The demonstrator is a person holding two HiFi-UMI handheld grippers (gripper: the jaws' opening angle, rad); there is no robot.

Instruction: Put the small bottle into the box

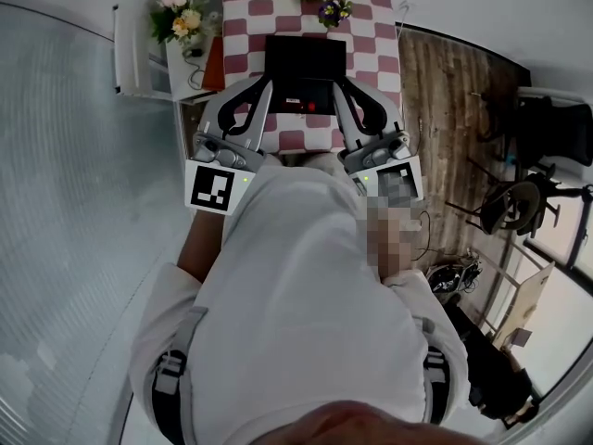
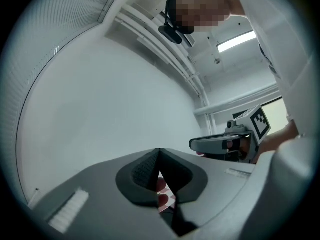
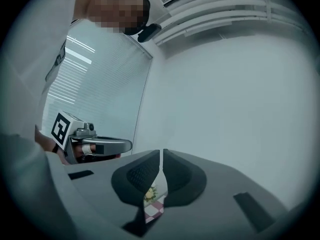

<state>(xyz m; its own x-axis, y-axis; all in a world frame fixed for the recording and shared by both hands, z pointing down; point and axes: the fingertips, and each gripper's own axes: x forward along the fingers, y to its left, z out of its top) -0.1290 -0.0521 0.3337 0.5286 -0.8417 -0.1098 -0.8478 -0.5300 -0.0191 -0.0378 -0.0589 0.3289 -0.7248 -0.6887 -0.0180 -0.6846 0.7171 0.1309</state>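
The left gripper (image 2: 159, 153) and right gripper (image 3: 161, 153) were held side by side at the person's chest, pointing toward the checkered table (image 1: 375, 35). Both jaw pairs were clenched together, empty.

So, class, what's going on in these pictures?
A person stands at a table with a checked cloth, holding a gripper in each hand. The left hand-held gripper and the right hand-held gripper both have their jaws together, with nothing held. In the head view they point toward a black box on the table. No small bottle is visible, so the task has not visibly begun.
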